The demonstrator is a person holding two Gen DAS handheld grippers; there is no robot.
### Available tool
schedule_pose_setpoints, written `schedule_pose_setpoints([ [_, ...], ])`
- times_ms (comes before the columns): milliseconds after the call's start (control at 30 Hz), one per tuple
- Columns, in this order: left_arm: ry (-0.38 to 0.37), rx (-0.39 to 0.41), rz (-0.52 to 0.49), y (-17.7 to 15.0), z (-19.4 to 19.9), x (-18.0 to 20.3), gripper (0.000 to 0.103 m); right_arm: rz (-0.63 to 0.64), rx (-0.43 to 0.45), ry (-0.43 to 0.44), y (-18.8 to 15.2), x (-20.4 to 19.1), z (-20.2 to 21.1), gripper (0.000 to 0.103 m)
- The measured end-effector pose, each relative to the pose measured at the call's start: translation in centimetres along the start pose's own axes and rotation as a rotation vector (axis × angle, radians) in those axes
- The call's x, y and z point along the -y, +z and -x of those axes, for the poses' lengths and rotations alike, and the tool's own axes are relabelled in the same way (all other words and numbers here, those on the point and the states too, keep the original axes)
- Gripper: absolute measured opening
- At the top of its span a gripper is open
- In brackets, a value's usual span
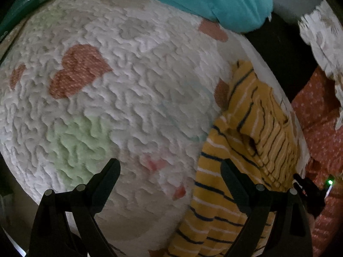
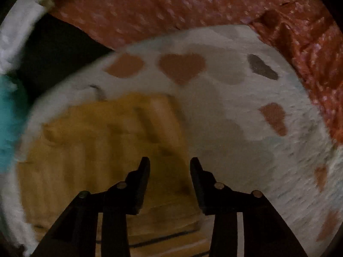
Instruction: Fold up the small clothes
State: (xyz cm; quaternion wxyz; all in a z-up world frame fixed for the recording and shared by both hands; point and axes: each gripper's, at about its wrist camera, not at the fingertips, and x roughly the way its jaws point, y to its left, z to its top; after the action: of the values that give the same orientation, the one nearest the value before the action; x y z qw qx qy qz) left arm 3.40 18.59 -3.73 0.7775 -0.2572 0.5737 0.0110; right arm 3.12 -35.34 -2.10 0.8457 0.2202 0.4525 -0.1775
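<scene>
While the yellow striped garment (image 1: 246, 150) lies bunched at the lower right of my left view, on the white quilted mat (image 1: 128, 98), I should pinch one clean edge with each jaw and draw the fabric flat before folding. My left gripper (image 1: 170, 171) points steeply down, jaws wide apart and empty. My right gripper (image 2: 169, 167) tilts down over the blurred cloth, jaws partly apart, gripping nothing.

Left gripper (image 1: 170, 171) jaws wide; right gripper (image 2: 169, 165) apparently parted, empty.
</scene>
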Motion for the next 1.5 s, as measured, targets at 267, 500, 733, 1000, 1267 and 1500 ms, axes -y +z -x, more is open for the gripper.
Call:
schedule_pose_setpoints([
  [267,0.004,0.019,0.088,0.6,1.3,-3.5,0.094,0.317,-0.143,0.496,-5.6,-21.3,0.4,0.022],
  [500,0.007,0.048,0.09,1.2,2.3,-4.6,0.094,0.396,-0.344,0.453,-11.1,-30.9,-6.5,0.021],
  [733,-0.019,0.038,0.045,0.5,2.5,-4.2,0.094,0.395,-0.201,0.486,-9.7,-22.6,2.0,0.025],
  [1000,-0.087,-0.08,-0.043,-4.7,0.6,-1.9,0.094,0.142,-0.089,0.259,-10.7,2.8,9.0,0.048],
  [1267,-0.107,-0.16,-0.138,-11.2,-1.5,0.0,0.094,-0.169,-0.163,0.261,-18.2,16.6,7.6,0.051],
  [1500,-0.114,-0.11,-0.202,-14.2,-1.2,0.5,0.094,-0.177,-0.154,0.405,-21.0,16.1,7.4,0.059],
])
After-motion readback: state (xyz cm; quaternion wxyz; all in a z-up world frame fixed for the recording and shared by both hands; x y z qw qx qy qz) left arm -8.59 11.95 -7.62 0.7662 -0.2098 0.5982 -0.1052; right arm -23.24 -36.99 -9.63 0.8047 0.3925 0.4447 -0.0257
